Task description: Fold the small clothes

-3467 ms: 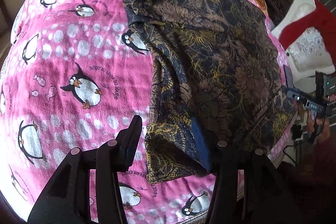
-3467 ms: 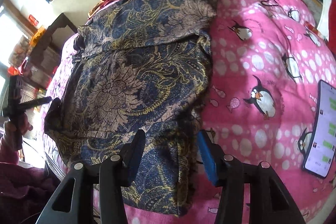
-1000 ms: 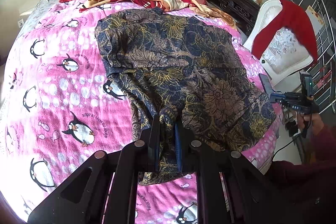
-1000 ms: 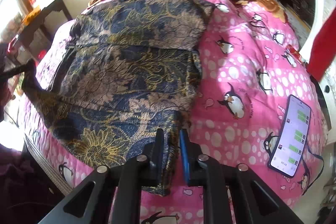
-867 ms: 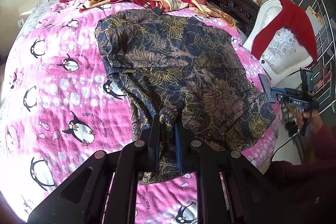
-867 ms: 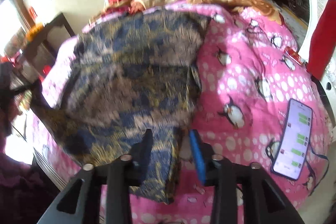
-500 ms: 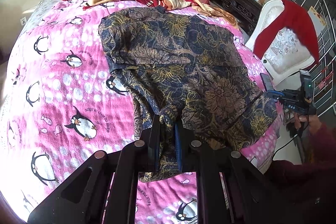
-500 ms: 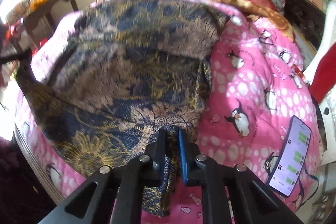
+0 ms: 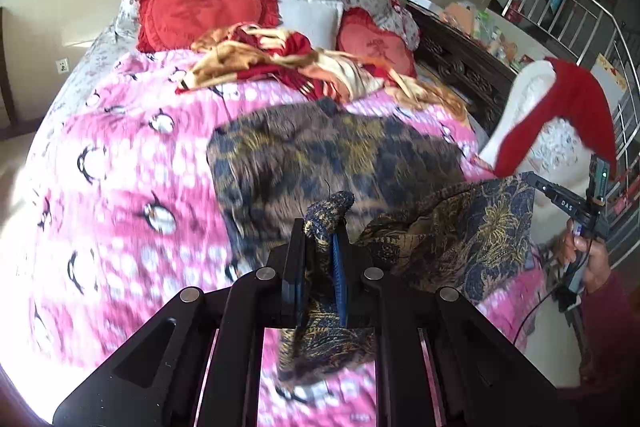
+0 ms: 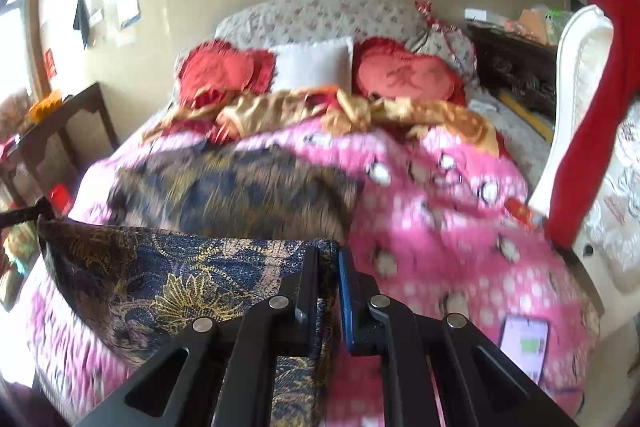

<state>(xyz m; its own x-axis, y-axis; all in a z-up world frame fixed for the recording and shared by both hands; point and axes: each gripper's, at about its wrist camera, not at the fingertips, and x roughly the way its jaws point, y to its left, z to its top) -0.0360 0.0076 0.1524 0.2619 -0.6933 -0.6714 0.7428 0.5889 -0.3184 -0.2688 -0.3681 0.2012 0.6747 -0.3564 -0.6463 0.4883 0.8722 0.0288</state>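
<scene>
A dark blue, brown and gold patterned garment [image 9: 340, 163] lies on the pink penguin blanket [image 9: 120, 187]; its near edge is lifted off the bed. My left gripper [image 9: 322, 227] is shut on one near corner, with a bunch of cloth sticking up between its fingers. My right gripper [image 10: 328, 259] is shut on the other near corner, and it also shows in the left wrist view [image 9: 560, 193]. The lifted hem [image 10: 168, 267] stretches between the two grippers above the flat far part of the garment [image 10: 240, 195].
Red heart cushions [image 9: 200, 11], a white pillow [image 10: 312, 67] and a gold and red cloth [image 9: 280, 63] lie at the head of the bed. A phone [image 10: 524, 347] lies on the blanket at right. A white chair with a red garment [image 10: 592, 115] stands on the right.
Both grippers, shut on the garment's near corners, have risen and tilted up, lifting the near edge off the bed. The views now blur and show the headboard and wall.
</scene>
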